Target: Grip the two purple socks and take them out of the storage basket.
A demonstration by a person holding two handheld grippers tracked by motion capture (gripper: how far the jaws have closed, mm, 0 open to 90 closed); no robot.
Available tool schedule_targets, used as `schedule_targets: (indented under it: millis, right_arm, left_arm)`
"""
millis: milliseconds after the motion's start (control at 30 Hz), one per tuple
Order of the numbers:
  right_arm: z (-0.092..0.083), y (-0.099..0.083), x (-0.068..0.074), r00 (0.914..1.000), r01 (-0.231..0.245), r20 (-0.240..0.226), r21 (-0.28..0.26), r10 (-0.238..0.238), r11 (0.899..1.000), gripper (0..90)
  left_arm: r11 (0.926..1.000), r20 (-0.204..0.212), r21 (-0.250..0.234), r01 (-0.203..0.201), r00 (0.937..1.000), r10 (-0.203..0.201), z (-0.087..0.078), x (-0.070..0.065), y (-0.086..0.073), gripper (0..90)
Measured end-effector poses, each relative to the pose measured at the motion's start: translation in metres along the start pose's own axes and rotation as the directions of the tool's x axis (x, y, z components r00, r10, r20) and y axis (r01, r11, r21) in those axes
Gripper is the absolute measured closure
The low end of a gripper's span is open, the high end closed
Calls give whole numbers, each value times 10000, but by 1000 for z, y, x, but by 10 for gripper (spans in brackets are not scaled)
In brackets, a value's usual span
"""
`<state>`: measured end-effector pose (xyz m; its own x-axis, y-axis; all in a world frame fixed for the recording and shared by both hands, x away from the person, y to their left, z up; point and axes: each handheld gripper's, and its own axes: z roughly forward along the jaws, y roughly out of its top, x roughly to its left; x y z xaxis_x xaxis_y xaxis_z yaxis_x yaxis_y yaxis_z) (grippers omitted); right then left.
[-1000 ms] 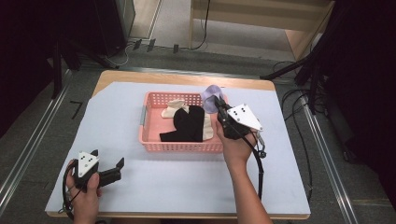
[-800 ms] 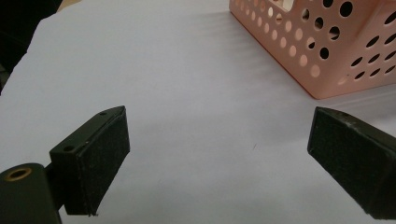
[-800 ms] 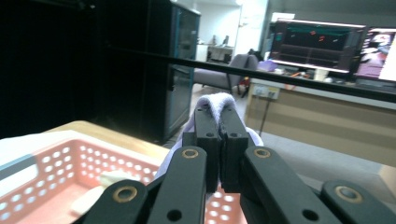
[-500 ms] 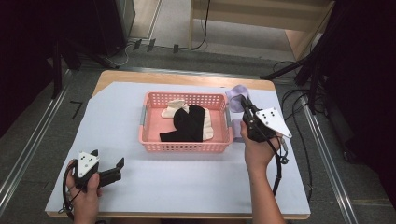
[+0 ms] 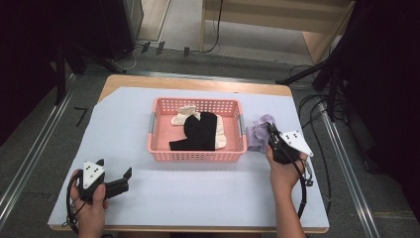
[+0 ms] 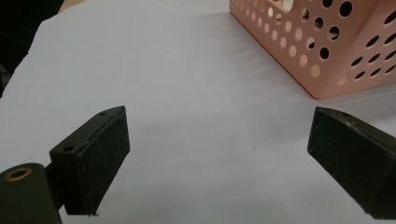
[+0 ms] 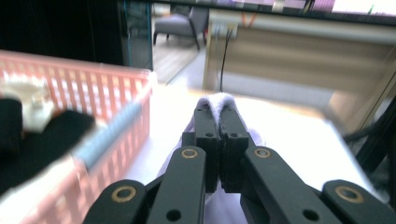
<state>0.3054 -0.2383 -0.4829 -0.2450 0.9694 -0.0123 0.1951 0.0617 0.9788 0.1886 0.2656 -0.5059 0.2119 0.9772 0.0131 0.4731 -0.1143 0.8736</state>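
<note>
Right gripper [image 7: 218, 114] clamped tight on lilac cloth [image 7: 215, 102], pink basket [image 7: 88, 88] just left, black fabric [image 7: 42, 140] inside

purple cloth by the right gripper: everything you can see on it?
The purple cloth is a small, soft, pale lilac piece of fabric, crumpled. It sits just outside the pink basket, off its right end, over the white table cover. The right gripper is shut on a fold of it; in the right gripper view a tuft bulges above the closed jaws. Whether it touches the basket wall is unclear.
</note>
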Motion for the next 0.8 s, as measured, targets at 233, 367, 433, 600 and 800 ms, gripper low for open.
schedule_targets:
  millis: [233,367,433,600,800]
  right_arm:
    - [-6,-28,-16,9939,-1082,-73,1338,1102,9851,581]
    - [-23,-28,-25,9867,-1511,-439,1069,1565,9827,441]
    - [-30,-27,-28,9862,-1523,-513,917,1575,9841,416]
    - [-51,-31,-39,9874,-1482,-426,834,1521,9854,394]
    - [-76,-39,-54,9866,-1588,-245,763,1610,9844,384]
  left_arm:
    - [10000,0,-7,6,10000,-6,0,0,0,65]
    - [10000,3,-21,6,10000,-6,0,0,0,65]
    - [10000,-1,-30,10,10000,-10,0,0,0,65]
    - [10000,-33,-69,-1,10000,1,0,0,0,65]
    - [10000,-37,-87,-35,10000,35,-1,-1,0,65]
